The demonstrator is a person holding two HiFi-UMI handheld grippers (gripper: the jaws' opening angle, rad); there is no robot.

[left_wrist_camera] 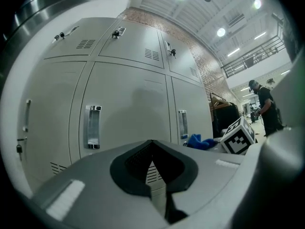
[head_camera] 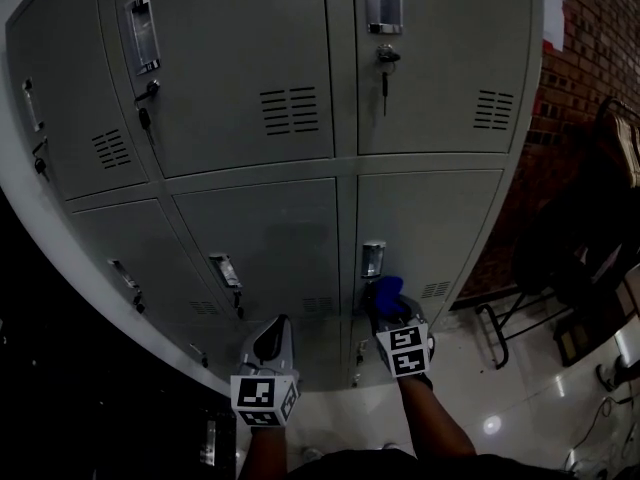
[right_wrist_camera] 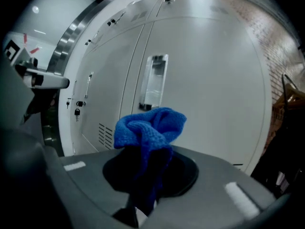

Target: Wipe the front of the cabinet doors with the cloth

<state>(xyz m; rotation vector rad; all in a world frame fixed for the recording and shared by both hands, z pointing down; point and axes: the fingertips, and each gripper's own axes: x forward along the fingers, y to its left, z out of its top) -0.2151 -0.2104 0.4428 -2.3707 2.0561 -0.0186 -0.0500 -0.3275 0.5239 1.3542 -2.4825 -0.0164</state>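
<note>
Ahead of the fingers stood the big grey cabinet doors (head_camera: 250, 88), flat and hard, filling nearly the whole head view. Closest to the right gripper's fingers was the lower right door (head_camera: 430, 228).

The left gripper (head_camera: 270, 340) pointed at the doors off to the left of the other one. Its fingers were pressed together with nothing between them.

The right gripper (head_camera: 392, 313) had its fingers squeezed on the blue cloth (right_wrist_camera: 150, 125). One end of the cloth was pinched down between the fingers. The rest puffed out past the fingertips in a soft lump. I could not tell if the lump was touching the door or just in front of it.

The cloth looked light, soft and floppy, with a bumpy knit. It would squash flat when pushed on the door. I think a tight hold low on the bunch was best, so the puffy end could do the rubbing and not slip out.

Just above the fingertips was a small shiny handle (right_wrist_camera: 153, 82). The cloth could catch on it.
</note>
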